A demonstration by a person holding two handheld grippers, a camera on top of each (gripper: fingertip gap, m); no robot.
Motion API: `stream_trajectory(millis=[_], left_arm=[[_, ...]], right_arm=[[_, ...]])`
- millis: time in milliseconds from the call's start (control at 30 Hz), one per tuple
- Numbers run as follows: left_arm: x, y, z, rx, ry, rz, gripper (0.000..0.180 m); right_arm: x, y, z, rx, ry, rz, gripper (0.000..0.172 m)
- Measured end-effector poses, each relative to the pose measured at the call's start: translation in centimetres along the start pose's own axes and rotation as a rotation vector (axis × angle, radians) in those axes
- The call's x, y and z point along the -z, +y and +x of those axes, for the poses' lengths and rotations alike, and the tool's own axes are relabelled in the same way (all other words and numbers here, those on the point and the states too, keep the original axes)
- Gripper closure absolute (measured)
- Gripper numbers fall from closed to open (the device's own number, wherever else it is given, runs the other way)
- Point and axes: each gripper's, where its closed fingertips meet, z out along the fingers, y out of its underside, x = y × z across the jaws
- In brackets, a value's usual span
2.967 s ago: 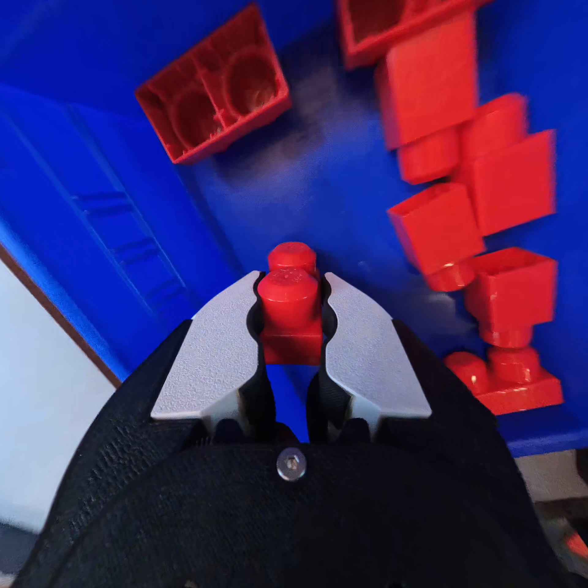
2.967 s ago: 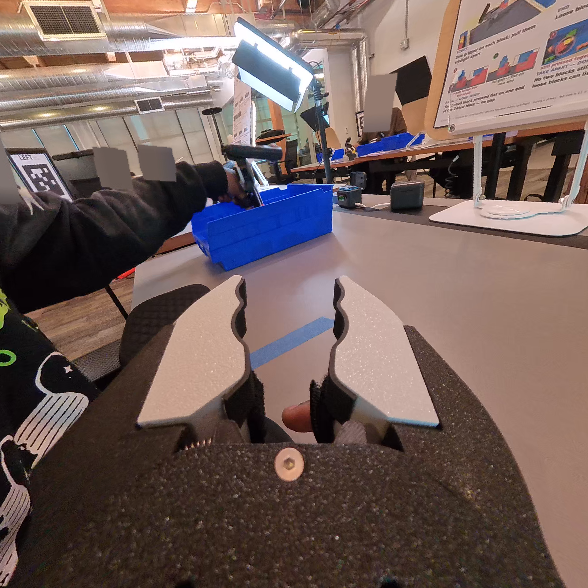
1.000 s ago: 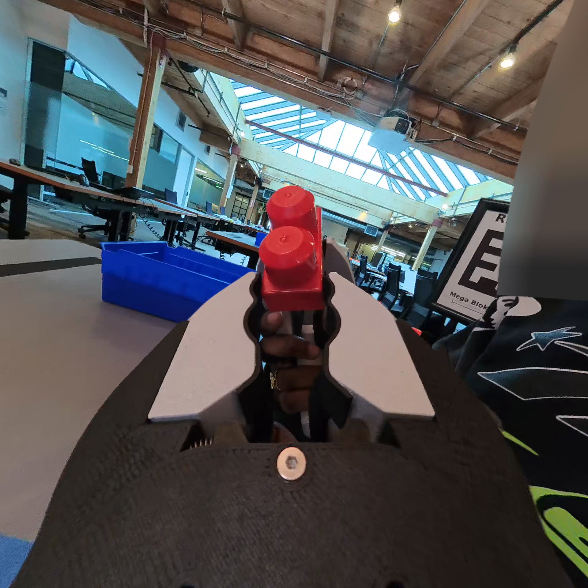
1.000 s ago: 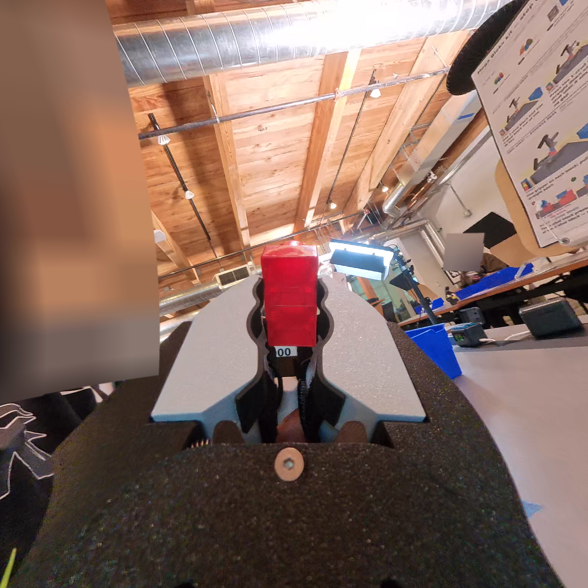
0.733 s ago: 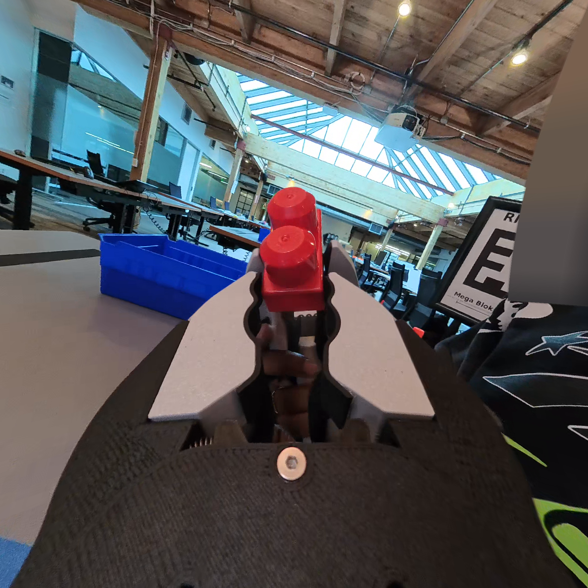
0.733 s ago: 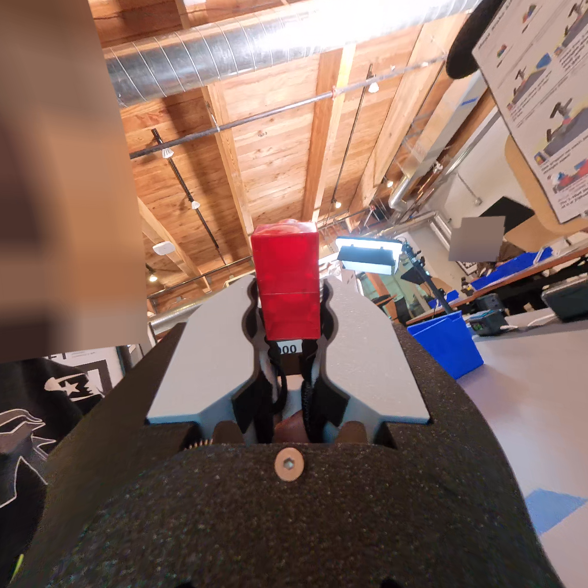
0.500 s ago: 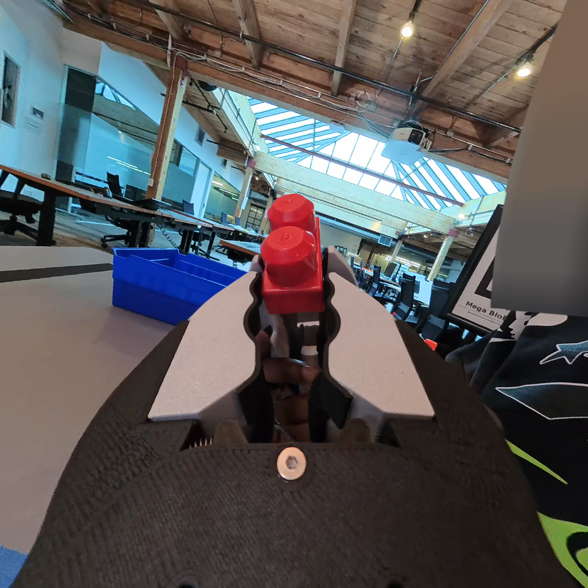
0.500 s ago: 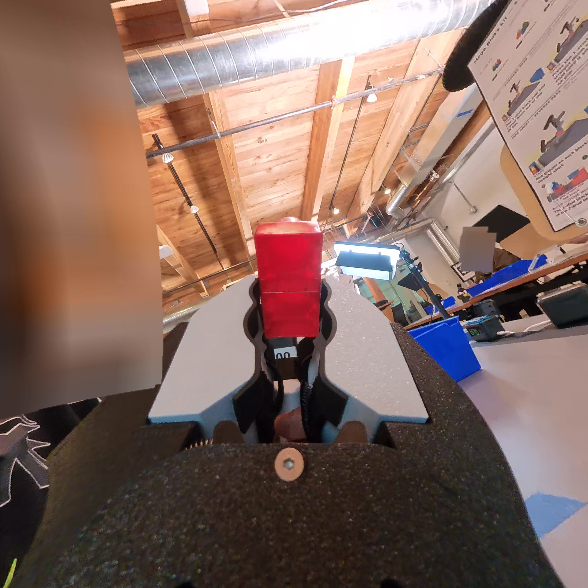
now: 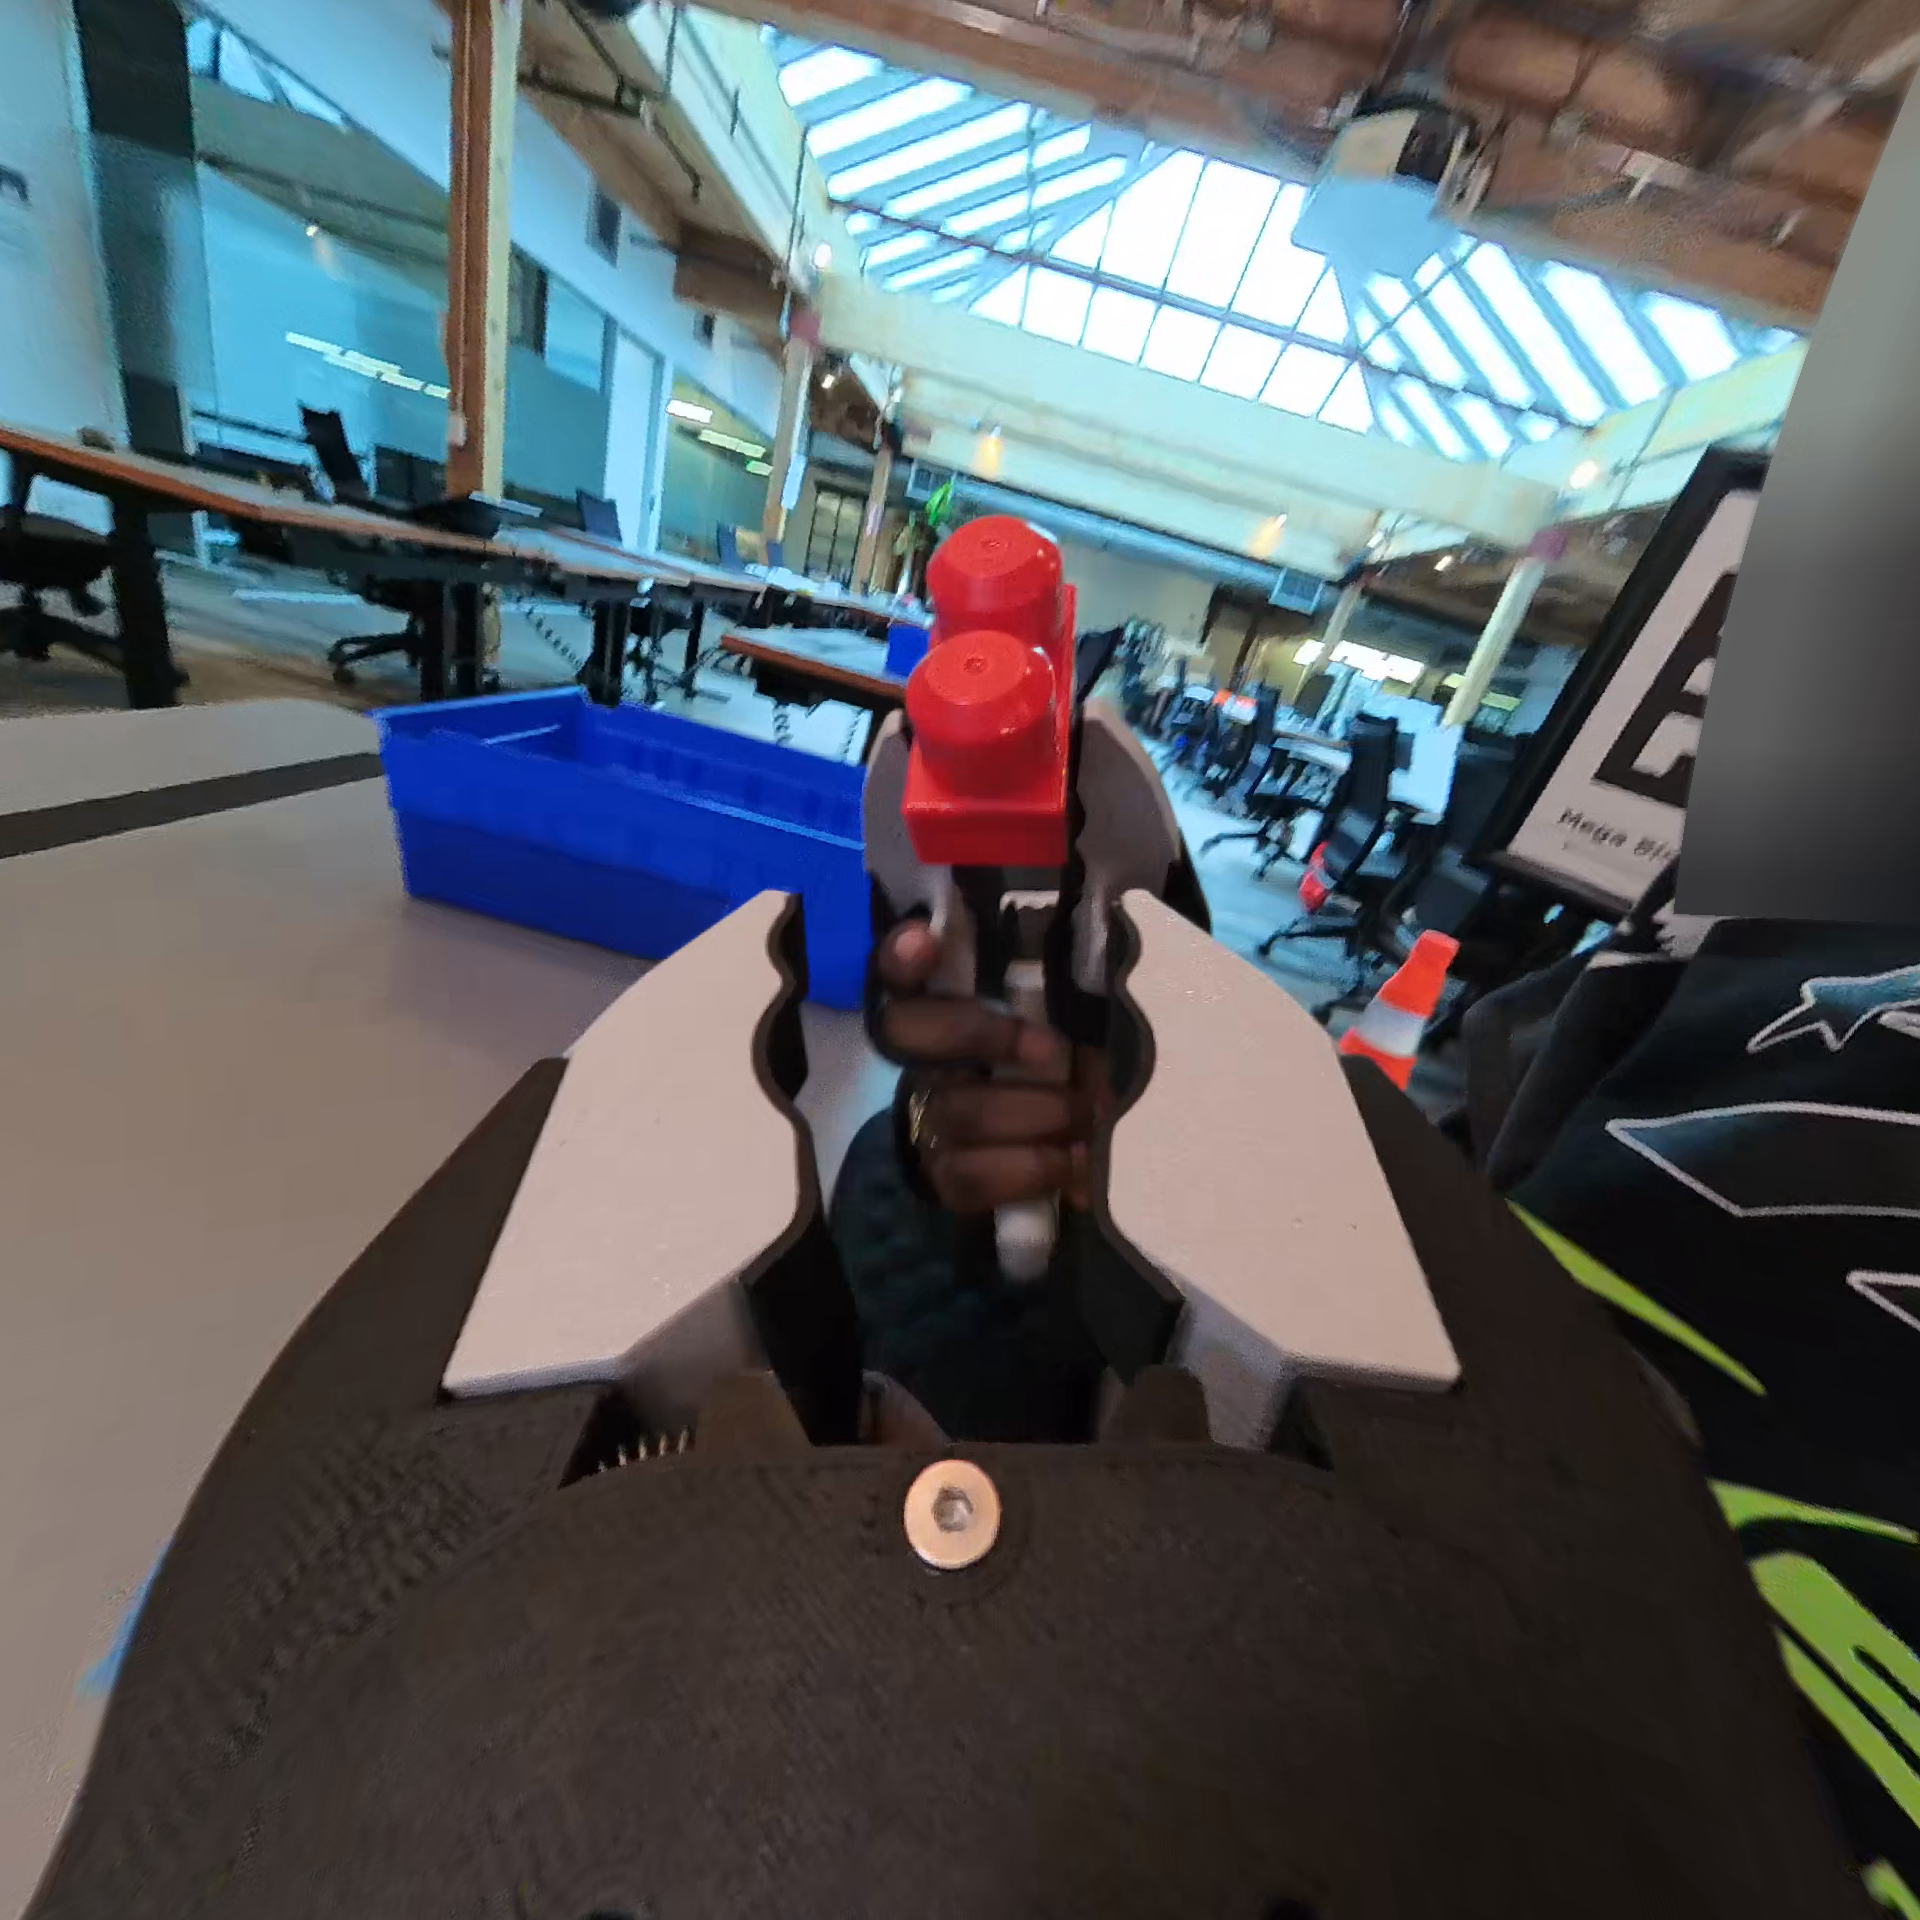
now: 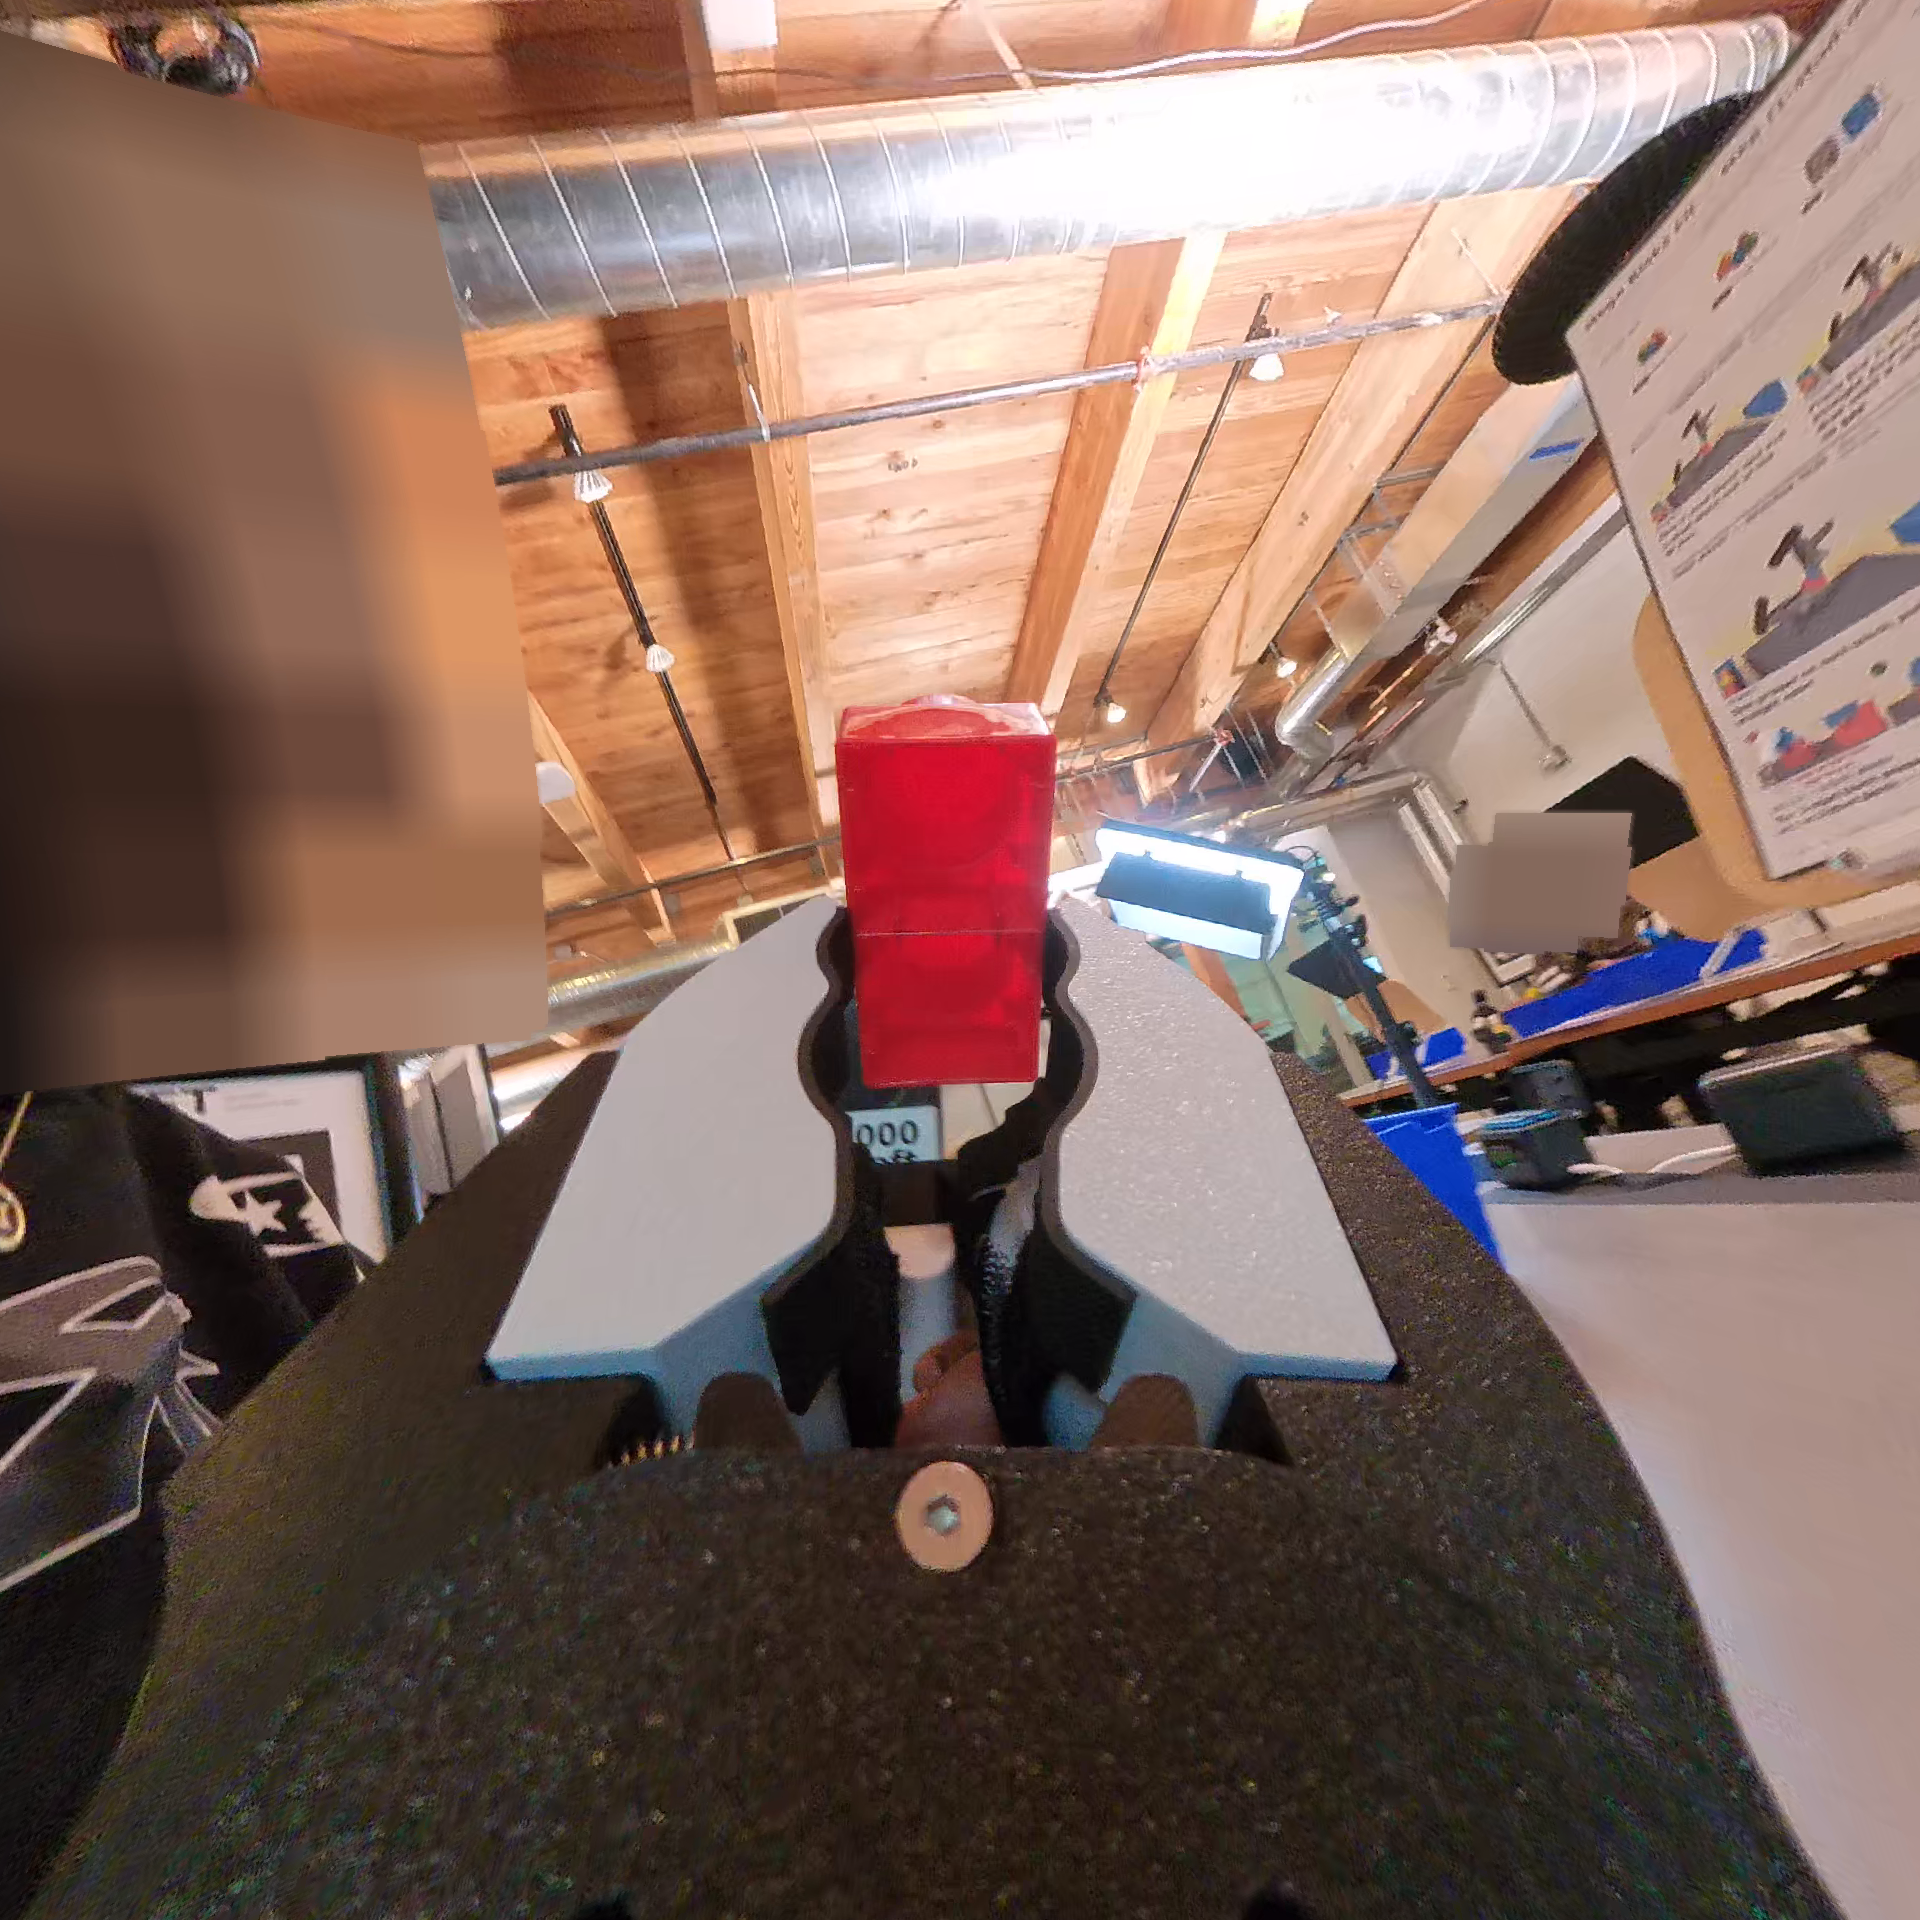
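Observation:
A red two-stud brick is up in the air in front of me. In the left wrist view my left gripper is open and empty, its grey fingers standing apart and short of the brick. Beyond it the right gripper's fingers clamp the brick from both sides, with a hand on its handle. In the right wrist view my right gripper is shut on the red brick, which sticks out past the fingertips toward the wooden ceiling.
A blue bin stands on the grey table to the left; it also shows in the right wrist view. An orange cone and a framed sign are at right. A poster board stands over the table.
My left gripper, which carried the brick from the bin and shared it with the right gripper, has opened and drawn back. The brick stays in the right gripper.

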Motion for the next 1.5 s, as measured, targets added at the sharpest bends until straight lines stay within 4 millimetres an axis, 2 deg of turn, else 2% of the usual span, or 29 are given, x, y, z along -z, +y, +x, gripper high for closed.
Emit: stream_trajectory(millis=[100, 167, 233, 367, 433, 500, 567, 633, 700, 800, 867, 1000, 1233, 1300, 1333, 1500], left_arm=[[2.4, 0.1, -0.7, -0.048, -0.062, -0.078, 0.118], [5.1, -0.3, -1.1, -0.076, -0.099, -0.141, 0.117], [8.9, -1.2, -1.8, -0.121, -0.162, -0.231, 0.117], [18.8, -5.0, -4.6, -0.18, -0.392, -0.393, 0.117], [24.0, -6.5, -7.5, -0.16, -0.556, -0.49, 0.117], [29.4, -6.9, -11.7, -0.099, -0.771, -0.621, 0.117], [33.9, -6.1, -15.8, 0.017, -0.961, -0.719, 0.117], [36.4, -4.5, -19.4, 0.124, -1.089, -0.734, 0.118], [37.4, -1.9, -21.7, 0.186, -1.146, -0.77, 0.118], [37.6, 1.5, -23.7, 0.198, -1.172, -0.847, 0.118], [36.6, 1.3, -24.6, 0.208, -1.15, -0.765, 0.131], [36.9, 1.4, -25.4, 0.186, -1.187, -0.792, 0.133], [37.5, 3.2, -26.3, 0.251, -1.199, -0.895, 0.133], [38.1, 3.9, -26.6, 0.258, -1.208, -0.943, 0.143], [38.0, 3.8, -26.8, 0.25, -1.207, -0.915, 0.149], [38.7, 3.5, -26.8, 0.216, -1.18, -0.881, 0.149]], right_arm=[[1.2, -0.5, 0.1, 0.066, -0.011, -0.032, 0.137], [1.7, -0.8, 0.4, 0.06, -0.004, -0.019, 0.137], [1.9, -0.8, 0.7, 0.047, 0.004, -0.015, 0.137], [1.6, -0.2, 0.5, 0.051, -0.013, -0.046, 0.137], [1.6, -0.1, 0.5, 0.05, -0.017, -0.05, 0.137], [1.6, -0.1, 0.5, 0.052, -0.014, -0.05, 0.137], [1.6, 0.0, 0.6, 0.058, -0.009, -0.057, 0.137], [1.6, 0.1, 0.6, 0.081, 0.001, -0.065, 0.137], [1.6, 0.1, 0.7, 0.098, 0.012, -0.072, 0.137], [1.6, 0.3, 1.0, 0.102, 0.029, -0.086, 0.137], [1.6, 0.4, 1.1, 0.096, 0.028, -0.092, 0.137], [1.7, 0.3, 1.2, 0.103, 0.038, -0.084, 0.137], [1.6, 0.3, 1.2, 0.107, 0.042, -0.09, 0.137], [1.8, 0.1, 1.2, 0.109, 0.046, -0.08, 0.137], [1.8, 0.0, 1.3, 0.107, 0.049, -0.075, 0.137], [1.9, 0.0, 1.3, 0.109, 0.049, -0.078, 0.137]])
